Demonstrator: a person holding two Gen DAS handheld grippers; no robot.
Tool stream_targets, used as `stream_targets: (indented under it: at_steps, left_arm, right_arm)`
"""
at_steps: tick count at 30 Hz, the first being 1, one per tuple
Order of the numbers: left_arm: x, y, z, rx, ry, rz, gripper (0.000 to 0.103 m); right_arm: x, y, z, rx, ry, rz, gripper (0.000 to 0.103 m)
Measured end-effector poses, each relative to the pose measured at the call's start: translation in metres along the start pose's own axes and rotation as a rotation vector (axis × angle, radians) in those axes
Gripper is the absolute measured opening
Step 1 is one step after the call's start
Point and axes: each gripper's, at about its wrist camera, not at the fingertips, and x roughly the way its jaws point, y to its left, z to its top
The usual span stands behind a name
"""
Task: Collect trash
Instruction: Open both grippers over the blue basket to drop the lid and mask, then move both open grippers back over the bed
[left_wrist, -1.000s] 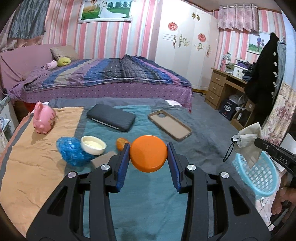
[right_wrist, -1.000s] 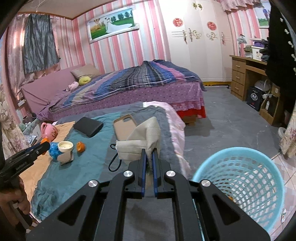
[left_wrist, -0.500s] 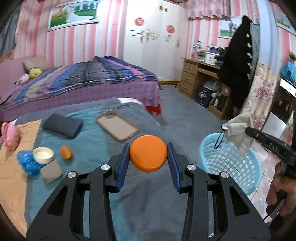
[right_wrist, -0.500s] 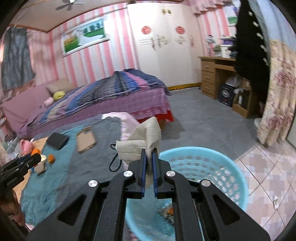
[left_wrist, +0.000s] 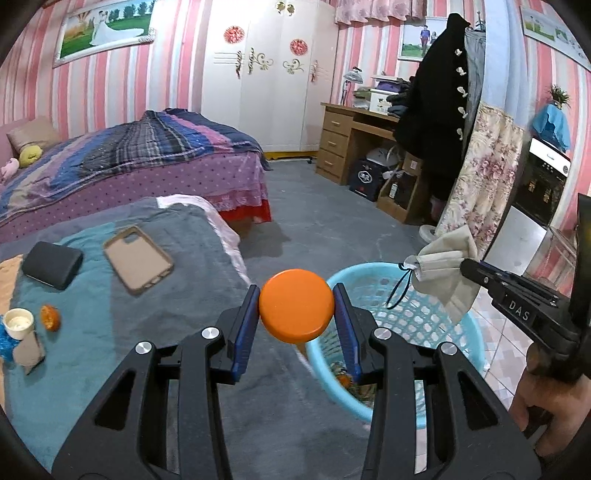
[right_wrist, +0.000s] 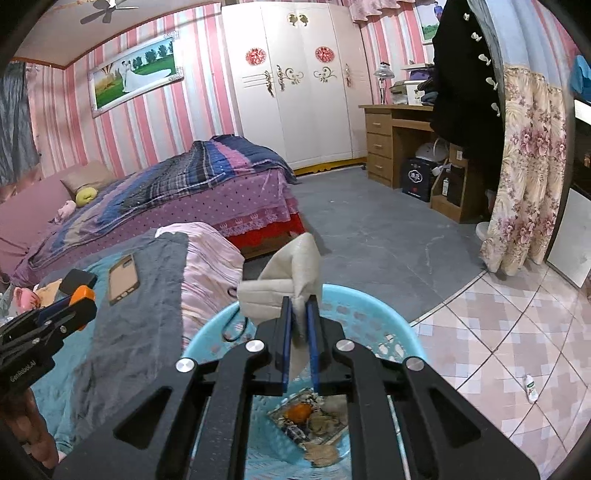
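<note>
Left tongs (left_wrist: 296, 308) grip an orange disc (left_wrist: 296, 305); right tongs (right_wrist: 300, 325) pinch a face mask (right_wrist: 284, 288) over the basket (right_wrist: 373, 314).

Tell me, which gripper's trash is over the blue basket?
The right gripper: its beige face mask hangs over the basket. The left gripper's orange lid sits beside its rim.

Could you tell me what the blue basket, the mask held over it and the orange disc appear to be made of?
Basket: looks like moulded plastic, light blue with a slight sheen, its wall pierced by a regular lattice of holes.
Face mask: seems to be soft nonwoven fabric, matte beige, pleated and creased, with dark elastic loops.
Orange disc: probably hard plastic, smooth and evenly coloured; possibly a lid, though its underside is hidden.
</note>
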Motion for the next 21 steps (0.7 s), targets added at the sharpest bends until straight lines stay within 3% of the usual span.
stream_targets:
  at_steps: [2, 3, 4, 13, 14, 15, 21]
  left_arm:
    - [0.005, -0.007, 0.000, 0.004, 0.008, -0.009, 0.039]
    - [0.008, -0.009, 0.000, 0.003, 0.009, -0.012, 0.039]
    - [0.009, -0.011, 0.001, 0.001, 0.010, -0.015, 0.039]
    - [0.026, -0.040, 0.002, 0.027, 0.039, -0.072, 0.039]
    - [0.026, -0.044, 0.002, 0.032, 0.037, -0.080, 0.045]
    - [0.024, -0.045, 0.002, 0.032, 0.025, -0.079, 0.058]
    - [0.014, -0.026, 0.008, -0.004, 0.000, -0.038, 0.060]
  right_arm:
    - [0.001, -0.001, -0.002, 0.008, 0.011, -0.018, 0.023]
    - [0.001, -0.003, -0.002, 0.011, 0.010, -0.027, 0.043]
    - [0.001, -0.004, -0.001, 0.014, 0.006, -0.025, 0.053]
    - [-0.004, -0.026, -0.001, 0.115, -0.053, -0.087, 0.053]
    - [-0.002, -0.028, -0.001, 0.119, -0.044, -0.085, 0.053]
    - [-0.002, -0.030, -0.001, 0.120, -0.043, -0.087, 0.053]
    - [-0.001, -0.027, 0.001, 0.096, -0.031, -0.062, 0.053]
